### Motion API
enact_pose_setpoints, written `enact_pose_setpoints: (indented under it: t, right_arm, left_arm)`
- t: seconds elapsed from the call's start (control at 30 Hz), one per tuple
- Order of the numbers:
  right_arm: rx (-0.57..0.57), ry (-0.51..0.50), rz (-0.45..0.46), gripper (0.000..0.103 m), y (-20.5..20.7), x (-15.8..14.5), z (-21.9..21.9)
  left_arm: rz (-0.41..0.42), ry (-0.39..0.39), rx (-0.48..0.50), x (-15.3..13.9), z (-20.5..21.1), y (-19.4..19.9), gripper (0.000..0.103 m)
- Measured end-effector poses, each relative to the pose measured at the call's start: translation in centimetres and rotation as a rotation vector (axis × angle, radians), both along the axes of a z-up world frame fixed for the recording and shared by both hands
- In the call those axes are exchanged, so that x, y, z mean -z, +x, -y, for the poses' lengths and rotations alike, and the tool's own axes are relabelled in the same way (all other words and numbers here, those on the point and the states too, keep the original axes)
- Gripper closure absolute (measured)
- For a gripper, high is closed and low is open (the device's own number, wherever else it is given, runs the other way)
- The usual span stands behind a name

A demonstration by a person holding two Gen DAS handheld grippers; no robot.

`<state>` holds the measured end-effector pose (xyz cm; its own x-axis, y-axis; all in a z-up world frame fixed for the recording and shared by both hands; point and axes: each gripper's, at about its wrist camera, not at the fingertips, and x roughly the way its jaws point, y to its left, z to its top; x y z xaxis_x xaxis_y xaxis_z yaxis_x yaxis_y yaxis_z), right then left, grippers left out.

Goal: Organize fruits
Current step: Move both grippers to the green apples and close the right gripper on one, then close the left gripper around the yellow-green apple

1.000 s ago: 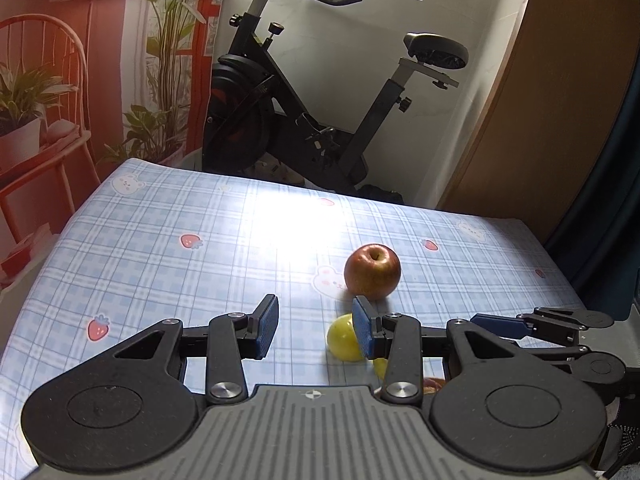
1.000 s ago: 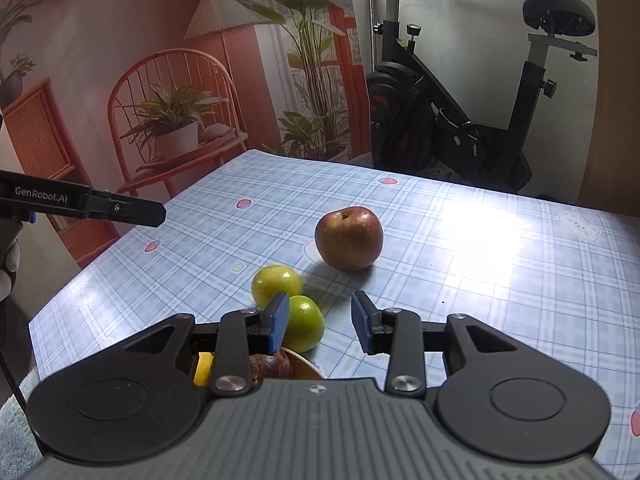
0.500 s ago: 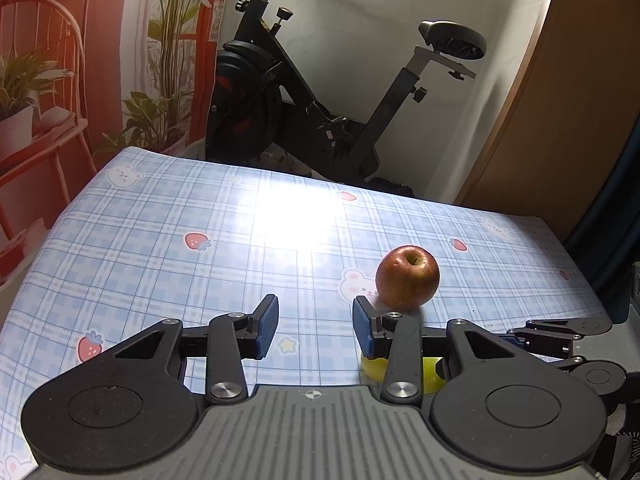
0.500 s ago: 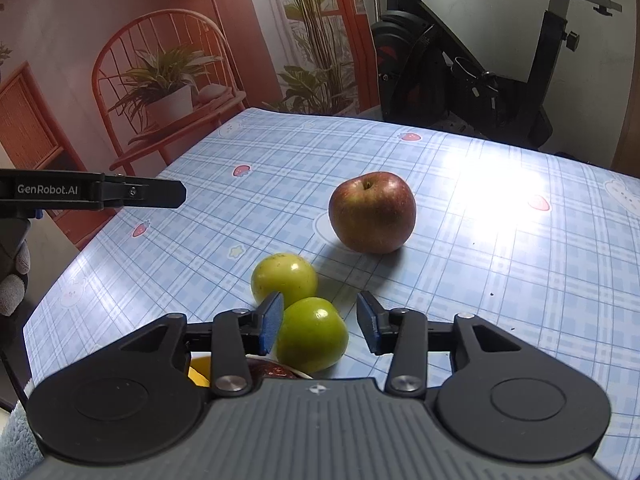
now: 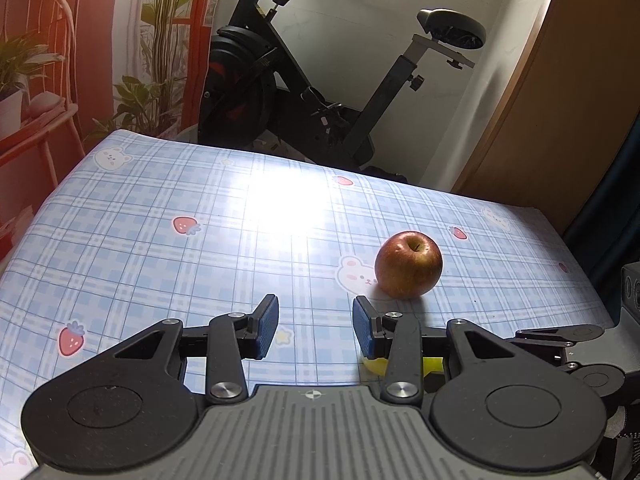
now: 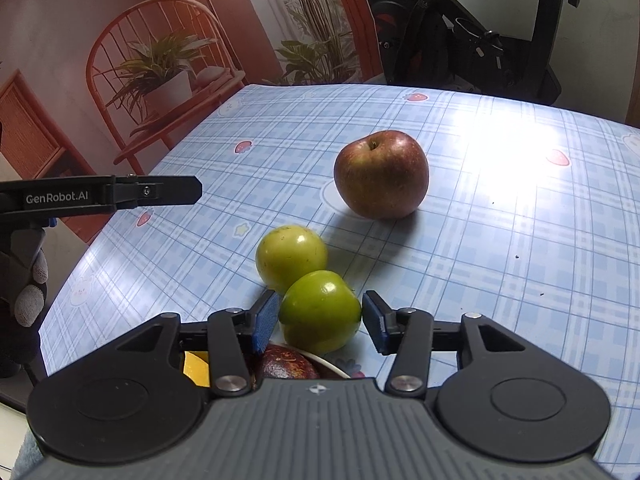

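Observation:
A red apple [image 6: 381, 174] stands on the blue plaid tablecloth [image 6: 500, 240]; it also shows in the left wrist view [image 5: 408, 264]. Two green fruits lie nearer: a yellow-green one [image 6: 291, 258] and a darker green one [image 6: 320, 310]. My right gripper [image 6: 318, 320] is open, its blue pads on either side of the darker green fruit, close to it. My left gripper [image 5: 315, 326] is open and empty above the cloth, left of the apple. A yellow-green fruit [image 5: 378, 365] peeks out under its right finger.
A white bowl rim [image 6: 324, 362] with a dark red fruit [image 6: 286, 364] and something orange [image 6: 196, 366] sits just below my right gripper. An exercise bike [image 5: 304, 92] stands beyond the table's far edge. A red chair with a plant [image 6: 160, 80] stands at the left.
My right gripper has moved forward and down so its pads now flank the darker green fruit. My left gripper has pulled back, so the apple sits further ahead and the yellow-green fruit is nearly hidden.

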<state>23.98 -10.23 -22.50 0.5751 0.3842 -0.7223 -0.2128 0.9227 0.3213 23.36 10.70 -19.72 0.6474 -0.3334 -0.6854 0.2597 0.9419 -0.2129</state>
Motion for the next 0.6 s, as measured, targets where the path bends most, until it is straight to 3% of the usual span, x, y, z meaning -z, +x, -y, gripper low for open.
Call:
enact_pose_setpoints:
  t: [0.27, 0.5, 0.6]
  right_arm:
    - [0.028, -0.027, 0.030, 0.054, -0.8, -0.3, 1.1]
    - [0.108, -0.024, 0.056, 0.054, -2.4, -0.7, 3.6]
    - [0.128, -0.026, 0.071, 0.054, -3.3, -0.8, 4.2]
  left_arm:
    - [-0.022, 0.003, 0.059, 0.6, 1.5, 0.2, 0.060]
    - [-0.079, 0.009, 0.128, 2.8, 4.6, 1.4, 0.058]
    - [-0.098, -0.009, 0.132, 3.5, 5.1, 1.9, 0.051]
